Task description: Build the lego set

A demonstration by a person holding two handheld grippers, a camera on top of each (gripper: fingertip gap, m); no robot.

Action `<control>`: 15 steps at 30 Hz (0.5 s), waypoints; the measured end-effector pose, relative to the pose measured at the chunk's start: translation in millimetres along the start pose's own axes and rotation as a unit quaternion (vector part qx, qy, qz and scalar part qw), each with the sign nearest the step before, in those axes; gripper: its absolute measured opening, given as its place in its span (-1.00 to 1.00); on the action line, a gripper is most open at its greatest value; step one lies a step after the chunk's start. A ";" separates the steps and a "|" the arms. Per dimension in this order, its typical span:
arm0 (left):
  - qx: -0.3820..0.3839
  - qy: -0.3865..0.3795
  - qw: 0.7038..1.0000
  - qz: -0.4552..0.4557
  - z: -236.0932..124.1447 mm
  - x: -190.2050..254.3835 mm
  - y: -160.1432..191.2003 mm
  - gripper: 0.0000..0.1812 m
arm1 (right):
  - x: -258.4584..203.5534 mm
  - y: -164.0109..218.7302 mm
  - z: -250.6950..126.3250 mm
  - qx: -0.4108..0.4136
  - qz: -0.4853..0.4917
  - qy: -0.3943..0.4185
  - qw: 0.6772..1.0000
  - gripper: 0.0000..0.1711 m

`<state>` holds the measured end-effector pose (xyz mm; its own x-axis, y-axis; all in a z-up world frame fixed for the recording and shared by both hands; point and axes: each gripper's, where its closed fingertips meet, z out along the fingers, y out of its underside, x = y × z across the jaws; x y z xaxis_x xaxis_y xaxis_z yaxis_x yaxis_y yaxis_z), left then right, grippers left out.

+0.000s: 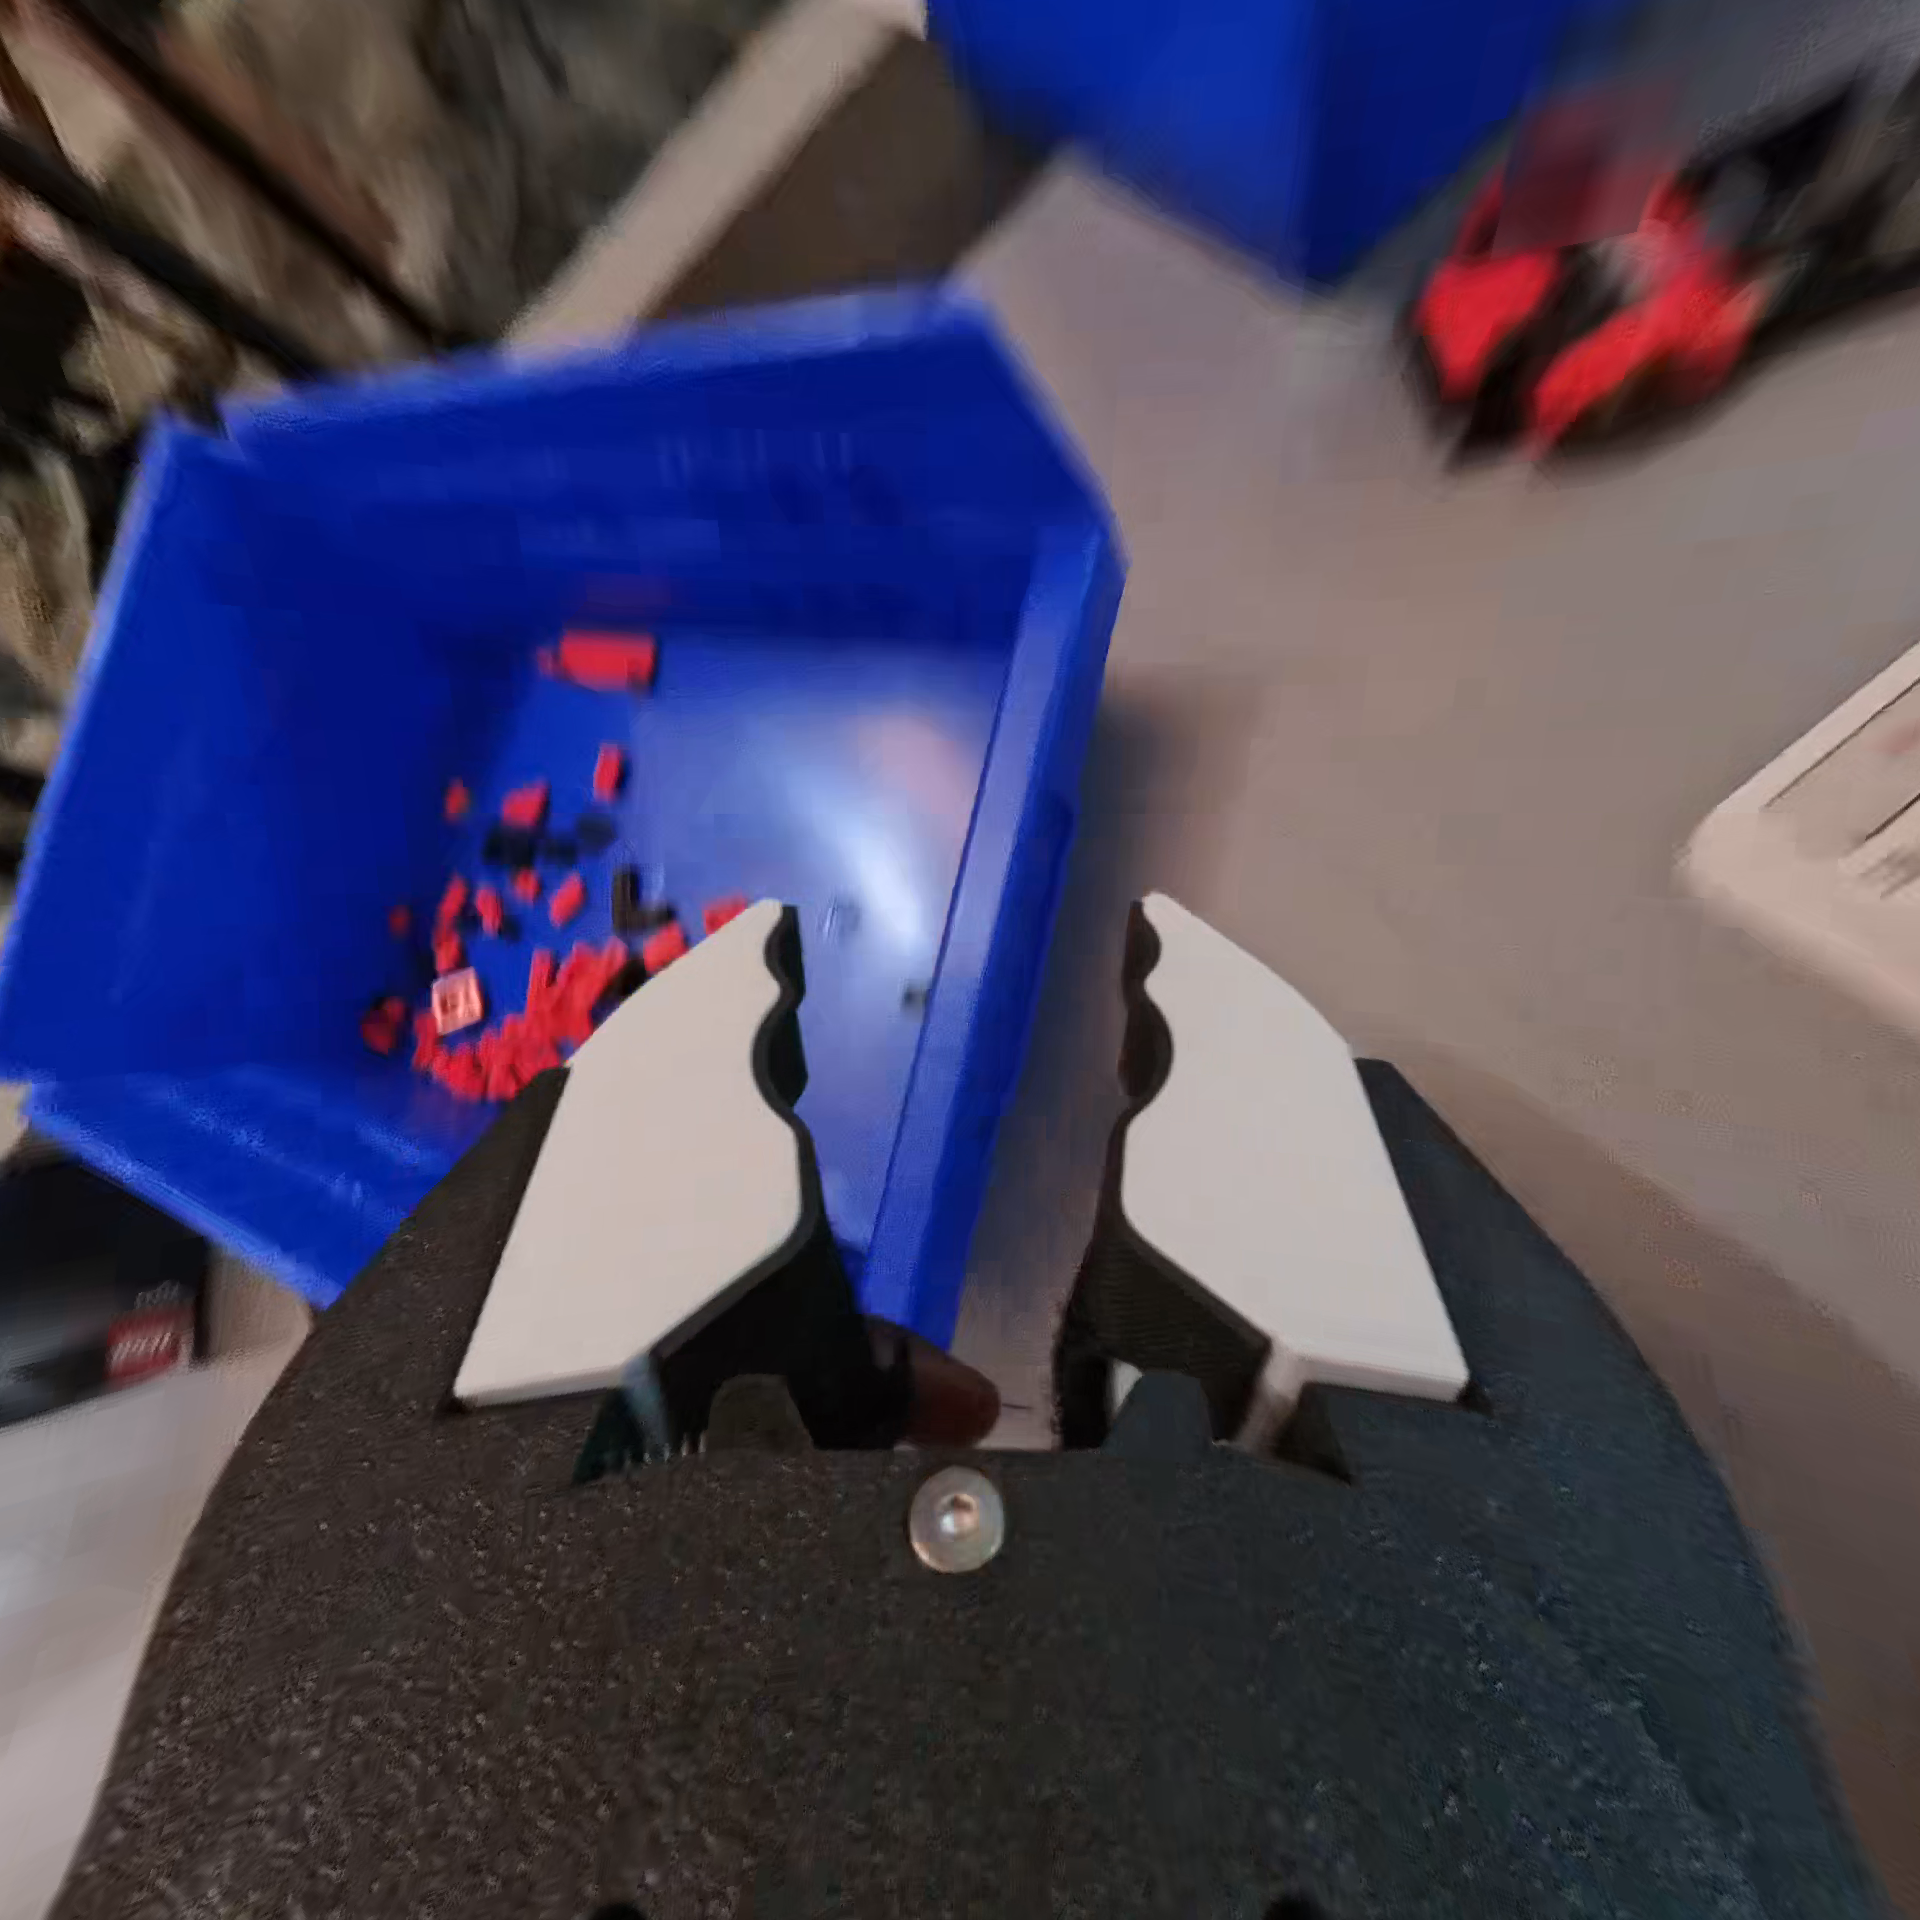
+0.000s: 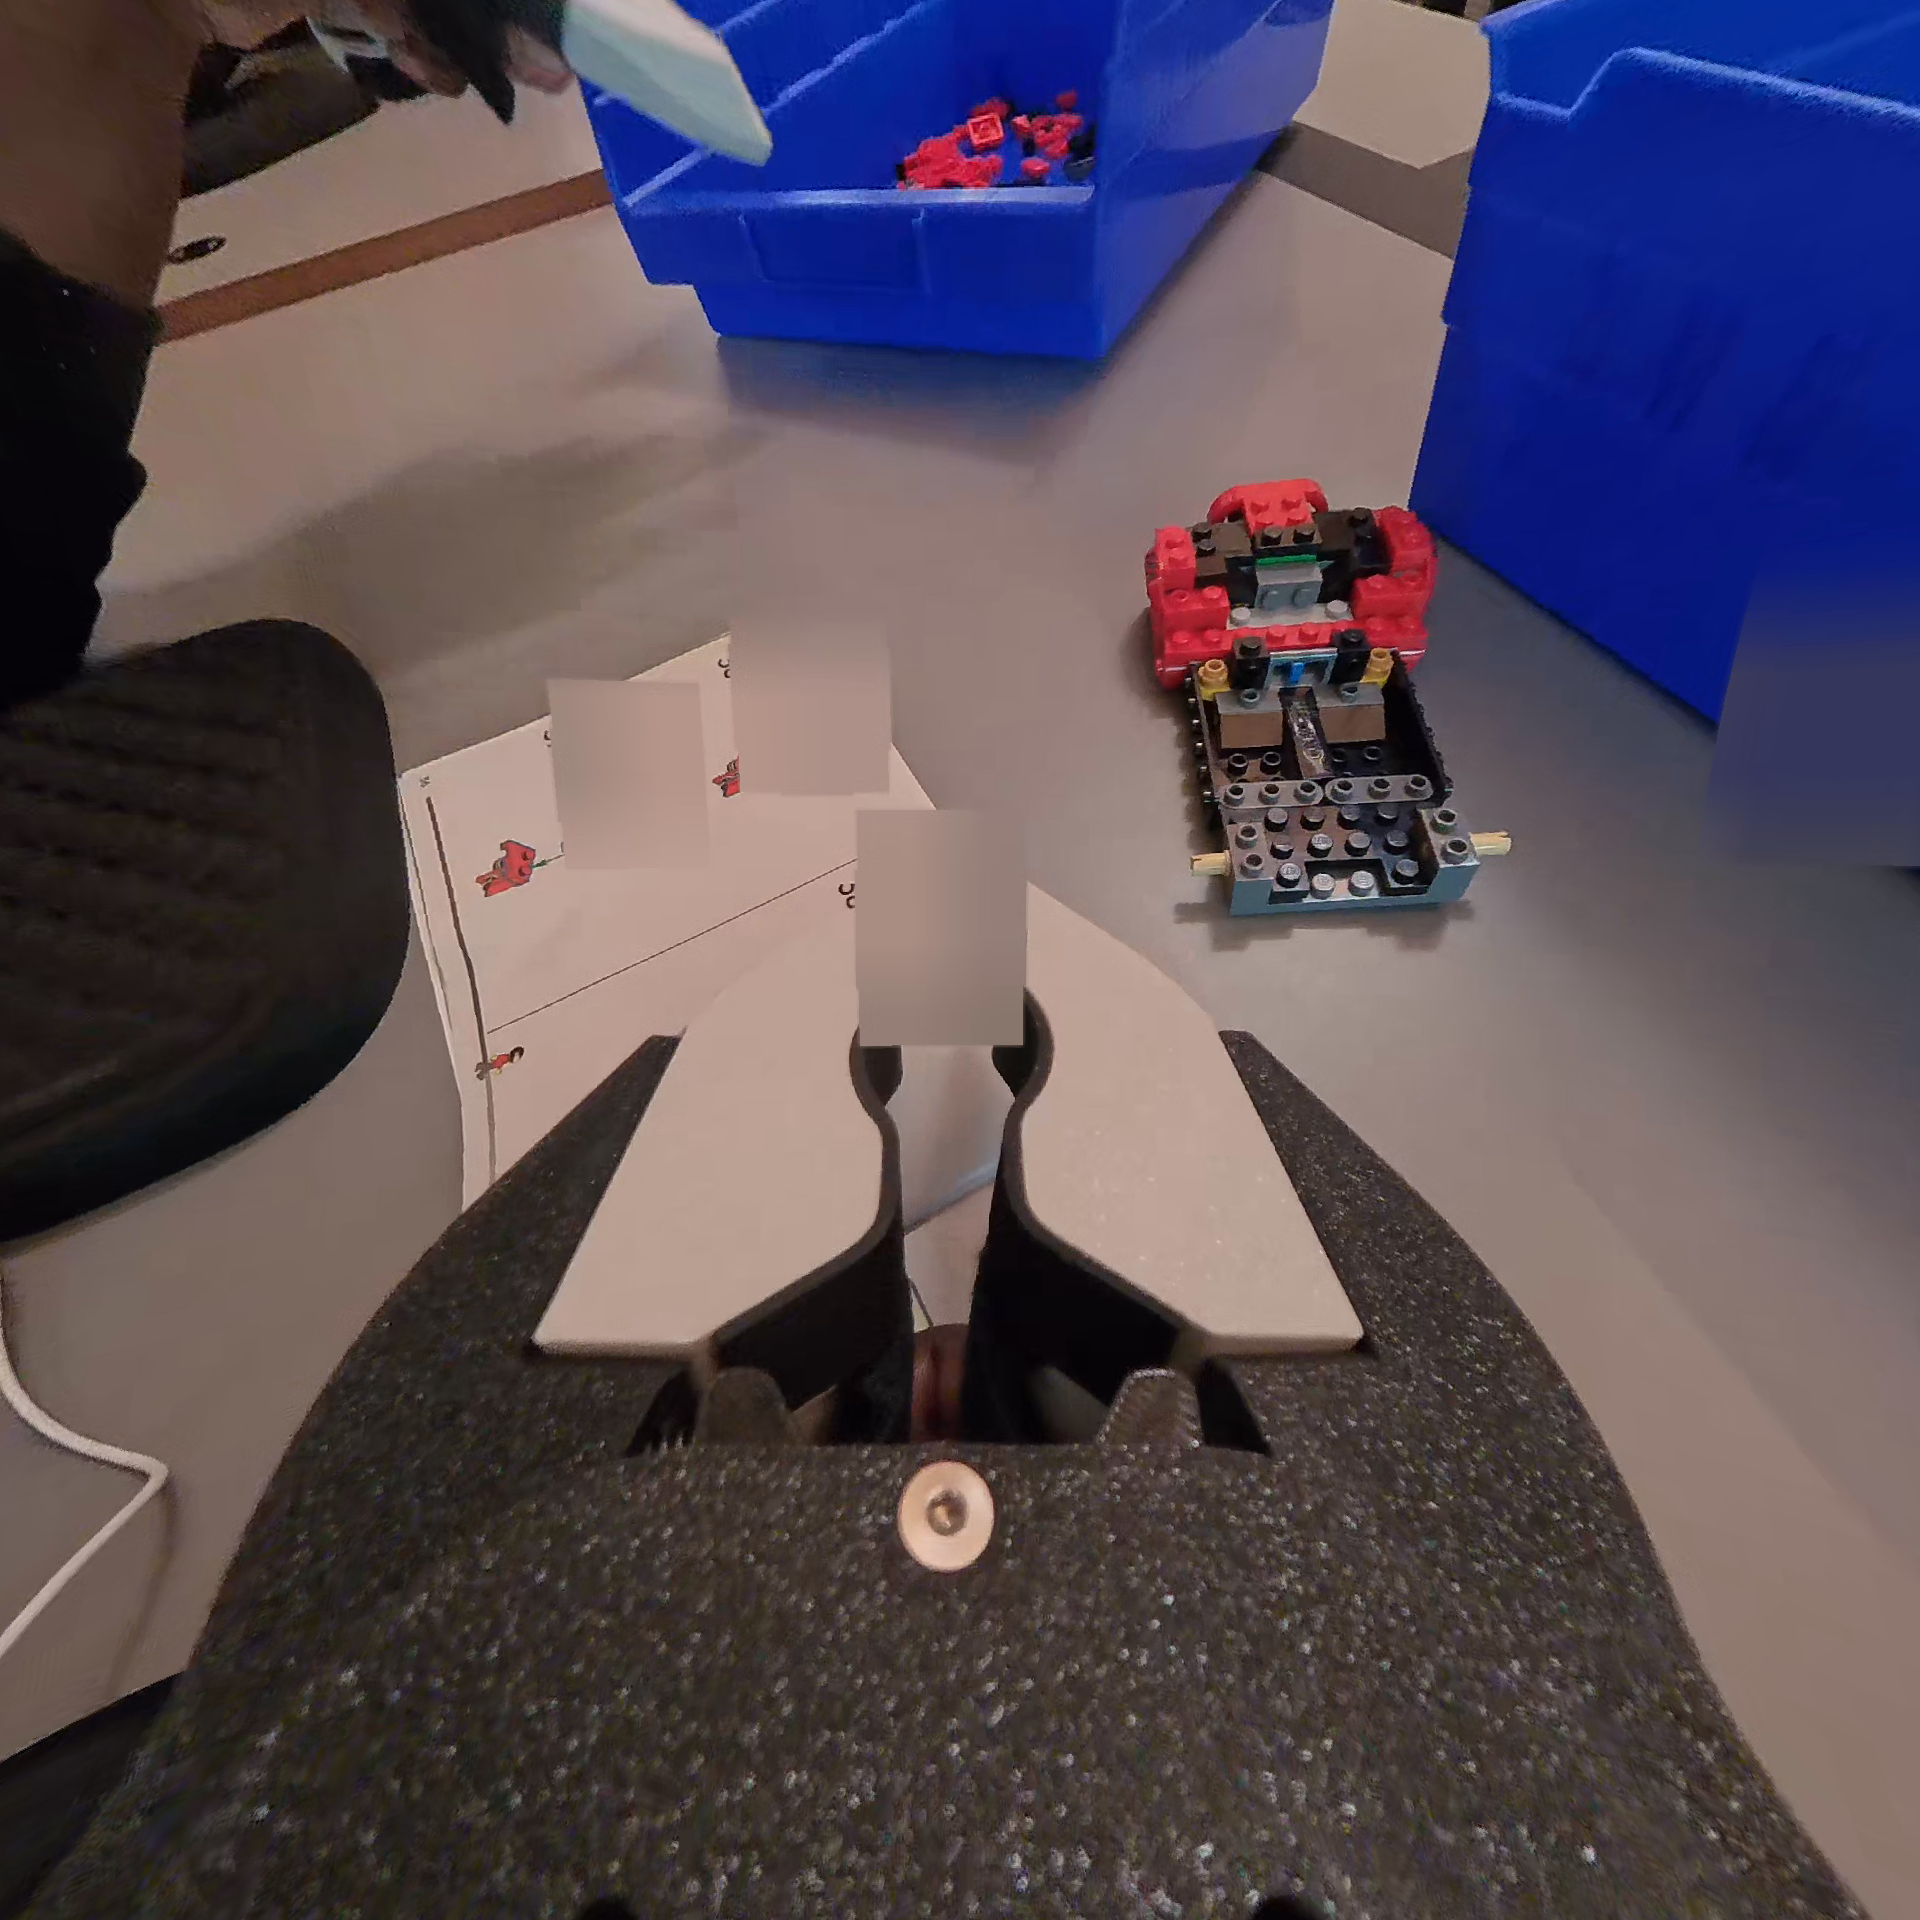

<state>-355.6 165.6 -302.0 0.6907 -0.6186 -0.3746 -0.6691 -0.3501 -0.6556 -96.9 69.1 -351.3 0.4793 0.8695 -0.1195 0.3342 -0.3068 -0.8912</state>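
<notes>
My left gripper (image 1: 961, 925) is open and empty, hovering over the near right edge of a blue bin (image 1: 1039, 790). The bin holds several loose red and black bricks (image 1: 520, 987). This view is motion-blurred. The part-built red, black and grey lego car (image 2: 1299, 665) stands on the grey table, ahead and to the right of my right gripper (image 2: 940, 935). It also shows in the left wrist view (image 1: 1590, 312). The right gripper's jaws stand close together over the instruction sheet (image 2: 623, 935). A blurred patch hides its tips. The bin (image 2: 862, 260) and a left finger (image 2: 675, 73) show at the top.
A second, larger blue bin (image 2: 1683, 343) stands right of the car and also shows in the left wrist view (image 1: 1195, 114). A black padded object (image 2: 177, 914) and a white cable (image 2: 83, 1538) lie at the left. A dark box (image 1: 104, 1340) sits beside the bin. The gap from one gripper's tips to the other's is roughly 30 cm.
</notes>
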 end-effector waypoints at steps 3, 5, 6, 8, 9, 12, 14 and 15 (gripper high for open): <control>-0.078 0.005 0.997 -0.004 17.7 -2.3 40.2 -0.61 | -2.6 2.2 1.5 -0.009 -0.010 -0.001 1.000 -0.85; -0.088 0.014 0.996 -0.015 25.7 2.2 50.0 -0.70 | -2.5 3.4 2.5 -0.014 -0.013 0.002 1.000 -0.85; -0.084 0.010 0.996 -0.012 25.7 2.4 50.1 -0.71 | -2.2 3.8 2.9 -0.016 -0.014 0.004 1.000 -0.85; -0.085 0.010 0.996 -0.004 23.7 4.1 51.1 -0.71 | -1.5 4.6 3.5 -0.020 -0.014 0.007 1.000 -0.85; -0.087 0.010 0.996 -0.001 21.9 5.9 52.4 -0.71 | -1.5 4.8 3.8 -0.021 -0.015 0.007 1.000 -0.85; -0.086 0.017 0.996 0.003 10.3 19.6 56.5 -0.71 | -1.8 4.7 3.8 -0.021 -0.018 0.008 1.000 -0.85; -0.078 0.023 0.997 -0.002 -2.2 34.6 59.9 -0.71 | -1.7 4.4 3.6 -0.019 -0.017 0.008 1.000 -0.85; -0.075 0.023 0.997 -0.004 -9.0 42.9 62.0 -0.71 | -1.5 4.5 3.6 -0.020 -0.015 0.007 1.000 -0.85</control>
<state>-369.9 111.0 -352.8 0.6853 -0.6459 -0.3365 -0.6992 -0.4541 -0.5522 -99.1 67.8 -356.7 0.4797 0.8731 -0.0871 0.3797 -0.2960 -0.8765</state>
